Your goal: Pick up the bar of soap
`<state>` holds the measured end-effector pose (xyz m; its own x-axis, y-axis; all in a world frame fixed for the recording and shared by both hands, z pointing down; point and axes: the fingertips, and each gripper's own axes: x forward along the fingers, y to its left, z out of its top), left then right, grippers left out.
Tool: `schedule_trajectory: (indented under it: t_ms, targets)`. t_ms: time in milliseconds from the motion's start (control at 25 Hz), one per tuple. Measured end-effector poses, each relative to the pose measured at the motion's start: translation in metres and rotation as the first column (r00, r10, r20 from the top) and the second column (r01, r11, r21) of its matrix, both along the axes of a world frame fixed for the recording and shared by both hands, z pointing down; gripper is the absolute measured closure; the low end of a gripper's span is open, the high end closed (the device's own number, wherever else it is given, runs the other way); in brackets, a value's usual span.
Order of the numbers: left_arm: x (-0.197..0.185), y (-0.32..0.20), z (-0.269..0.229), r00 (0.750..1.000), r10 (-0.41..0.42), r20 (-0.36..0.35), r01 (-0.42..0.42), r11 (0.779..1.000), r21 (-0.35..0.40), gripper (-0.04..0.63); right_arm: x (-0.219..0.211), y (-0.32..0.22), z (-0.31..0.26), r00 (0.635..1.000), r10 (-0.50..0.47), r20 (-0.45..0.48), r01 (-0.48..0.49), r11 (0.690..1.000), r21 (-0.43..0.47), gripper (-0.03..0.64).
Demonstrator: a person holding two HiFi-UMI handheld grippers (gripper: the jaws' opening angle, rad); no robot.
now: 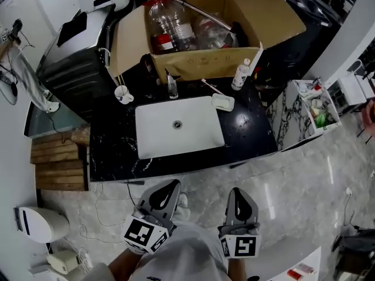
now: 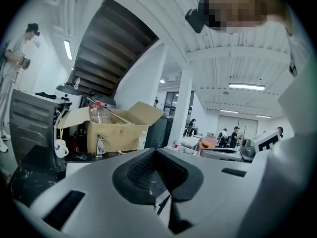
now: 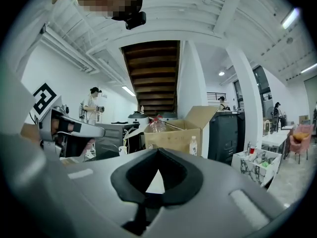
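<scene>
Your left hand-held gripper (image 1: 173, 185) and right hand-held gripper (image 1: 237, 192) are both clamped fully closed on nothing, well short of the black marble table (image 1: 111, 140). The pale bar of soap (image 1: 224, 101) lies in a shallow white dish (image 1: 215, 105) by the back right corner of the white rectangular sink (image 1: 176, 140). Arrive with the jaws unopened and you'll likely shove the soap or the dish into the basin.

No readable text, red label on bottle (image 1: 170, 25) blurred, square markers on left gripper (image 1: 171, 186), right gripper (image 1: 237, 193)
</scene>
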<state>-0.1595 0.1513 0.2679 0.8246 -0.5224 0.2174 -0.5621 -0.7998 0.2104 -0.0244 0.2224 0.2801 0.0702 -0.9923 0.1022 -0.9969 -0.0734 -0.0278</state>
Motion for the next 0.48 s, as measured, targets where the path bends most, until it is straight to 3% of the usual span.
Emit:
schedule_trajectory:
  t_ms: [480]
  targets:
    - [0.005,-0.05,0.013,0.998,0.053,-0.022,-0.054,0.998,-0.034,0.595,0.011,-0.051,-0.001,0.997,0.049,-0.057,-0.051,0.998,-0.046,0.607]
